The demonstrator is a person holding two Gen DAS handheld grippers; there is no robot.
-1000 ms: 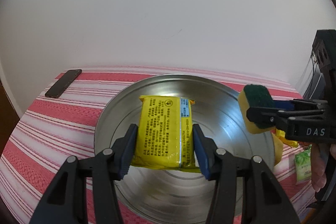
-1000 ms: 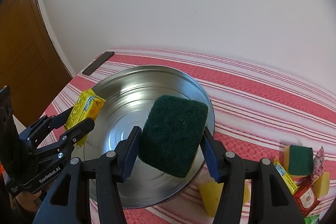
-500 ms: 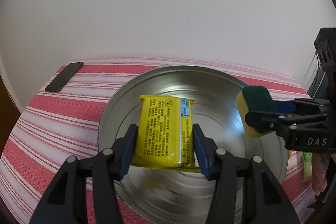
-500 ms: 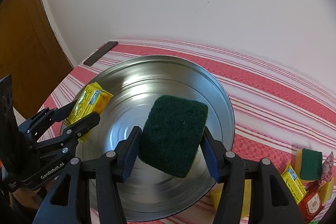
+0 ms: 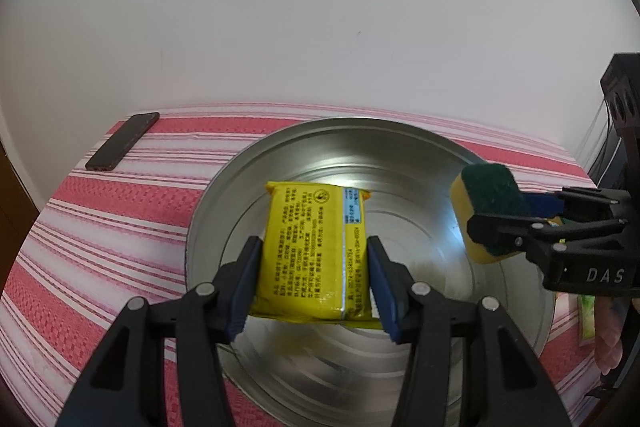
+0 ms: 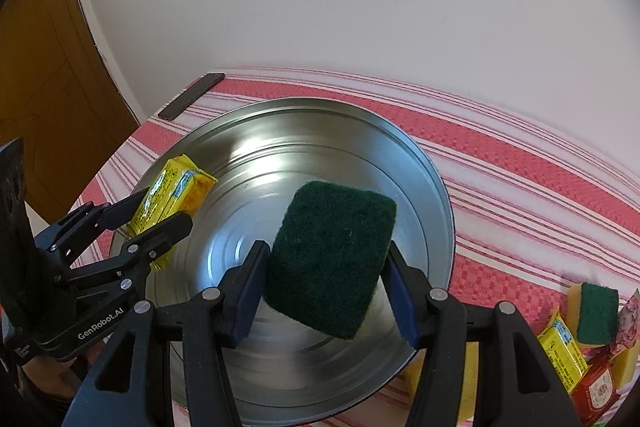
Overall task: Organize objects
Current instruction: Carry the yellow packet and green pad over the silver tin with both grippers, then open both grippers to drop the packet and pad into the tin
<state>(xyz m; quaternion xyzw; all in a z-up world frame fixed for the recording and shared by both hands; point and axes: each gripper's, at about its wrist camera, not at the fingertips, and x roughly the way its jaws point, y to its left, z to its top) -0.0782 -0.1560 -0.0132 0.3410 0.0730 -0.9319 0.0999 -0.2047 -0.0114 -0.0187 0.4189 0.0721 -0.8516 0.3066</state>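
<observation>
A round metal tray [image 5: 400, 135] [image 6: 416, 163] lies on the red-and-white striped cloth. My left gripper [image 5: 312, 287] [image 6: 158, 213] is shut on a yellow packet [image 5: 312, 247] [image 6: 172, 195], held over the tray's near left part. Over the tray's right side my right gripper [image 6: 324, 287] [image 5: 504, 211] is shut on a sponge [image 6: 332, 259] [image 5: 486, 207] with a dark green scouring face and a yellow body. Both things hang above the tray's bottom, apart from each other.
A dark phone [image 5: 122, 147] [image 6: 192, 101] lies at the cloth's far left corner. Right of the tray sit another green-and-yellow sponge [image 6: 596, 313], a yellow packet [image 6: 562, 347] and a red packet [image 6: 596, 387]. A brown wooden door [image 6: 44, 87] stands at left.
Both grippers have come further in over the tray with their loads. In the left wrist view the sponge has sunk lower; the tray now fills more of each view.
</observation>
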